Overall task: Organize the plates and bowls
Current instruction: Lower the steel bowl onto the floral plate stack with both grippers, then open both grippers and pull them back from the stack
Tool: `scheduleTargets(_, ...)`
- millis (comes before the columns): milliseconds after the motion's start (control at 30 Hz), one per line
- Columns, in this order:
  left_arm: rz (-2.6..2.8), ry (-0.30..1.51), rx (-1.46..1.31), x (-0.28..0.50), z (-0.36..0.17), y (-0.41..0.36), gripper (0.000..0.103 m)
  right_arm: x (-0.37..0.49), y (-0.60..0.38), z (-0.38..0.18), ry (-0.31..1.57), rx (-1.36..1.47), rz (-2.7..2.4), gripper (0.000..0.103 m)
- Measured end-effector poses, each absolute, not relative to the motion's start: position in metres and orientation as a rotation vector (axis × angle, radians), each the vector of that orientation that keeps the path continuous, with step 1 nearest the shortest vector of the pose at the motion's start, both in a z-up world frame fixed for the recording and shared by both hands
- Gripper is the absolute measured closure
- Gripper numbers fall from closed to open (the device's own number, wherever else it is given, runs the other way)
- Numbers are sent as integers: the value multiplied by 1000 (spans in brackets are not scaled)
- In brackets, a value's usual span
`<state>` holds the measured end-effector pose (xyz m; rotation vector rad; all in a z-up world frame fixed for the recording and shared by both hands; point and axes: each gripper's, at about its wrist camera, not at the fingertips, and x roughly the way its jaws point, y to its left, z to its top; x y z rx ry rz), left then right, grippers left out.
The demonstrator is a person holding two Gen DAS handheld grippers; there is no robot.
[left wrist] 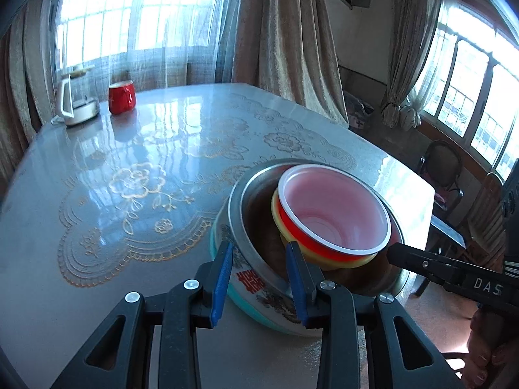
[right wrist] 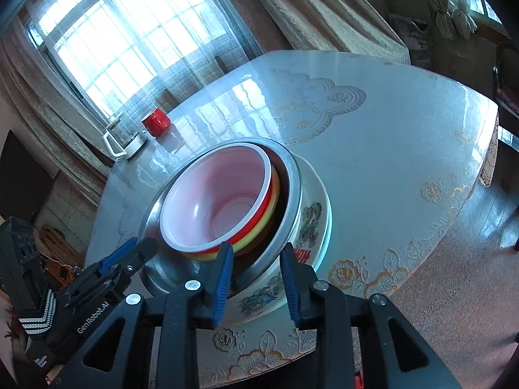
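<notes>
The stacking step looks almost finished. The red bowl (left wrist: 334,209) sits inside a yellow bowl (left wrist: 324,257), both rest in a metal bowl (left wrist: 249,201), and this one stands in the painted enamel basin (left wrist: 259,287) on the desk (left wrist: 129,168). The next move probably calls for drawing both hands back without tipping the stack.

The left gripper (left wrist: 259,278) has its fingers apart on either side of the metal bowl's rim, and the pads do not seem to press it. The right gripper (right wrist: 256,283) stands the same way over the near rim, fingers apart, holding nothing.
</notes>
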<state>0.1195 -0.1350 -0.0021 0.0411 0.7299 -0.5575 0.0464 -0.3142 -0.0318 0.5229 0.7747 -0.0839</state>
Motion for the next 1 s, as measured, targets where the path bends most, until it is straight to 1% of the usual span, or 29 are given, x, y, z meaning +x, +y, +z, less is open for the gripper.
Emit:
scheduleTargets(67, -554, 724, 42, 119, -1, -133, 68, 45, -314, -32, 768, 522, -82, 72)
scheduleTargets(133, -551, 722, 34, 118, 0, -131, 68, 45, -312, -32, 766, 498, -87, 76)
scheduleTargets(167, -550, 719, 31, 117, 0, -130, 68, 45, -312, -32, 764, 491, -87, 76)
scheduleTargets(300, -543, 721, 35, 114, 1, -127, 68, 44, -311, -32, 759, 494, -83, 76)
scheduleTargets(367, -545, 728, 36, 112, 1, -125, 68, 45, -311, -33, 764, 517, -82, 75)
scheduleTargets(400, -541, 729, 37, 111, 1, -125, 65, 44, -311, -32, 762, 519, -85, 75)
scheduleTargets(433, -534, 734, 37, 109, 1, -123, 59, 44, -311, -31, 759, 515, -90, 73)
scheduleTargets(467, -531, 737, 31, 106, 0, -121, 55, 41, -310, -29, 747, 506, -97, 72)
scheduleTargets(533, -520, 745, 23, 102, 0, -117, 41, 33, -306, -23, 706, 467, -111, 69)
scheduleTargets(633, -505, 743, 19, 94, -2, -108, 31, 20, -295, -15, 647, 382, -163, 64)
scheduleTargets(700, -492, 752, 16, 89, -6, -102, 25, 12, -288, -13, 619, 347, -178, 64)
scheduleTargets(767, -492, 768, 15, 84, -10, -98, 24, 7, -282, -13, 602, 325, -183, 62)
scheduleTargets(867, -474, 779, 27, 77, -17, -92, 14, 1, -273, -17, 582, 302, -186, 56)
scheduleTargets(933, -465, 778, 31, 73, -20, -88, 4, -4, -266, -20, 574, 286, -189, 48)
scheduleTargets(1000, -452, 770, 33, 68, -23, -84, 0, -9, -258, -23, 564, 265, -188, 43)
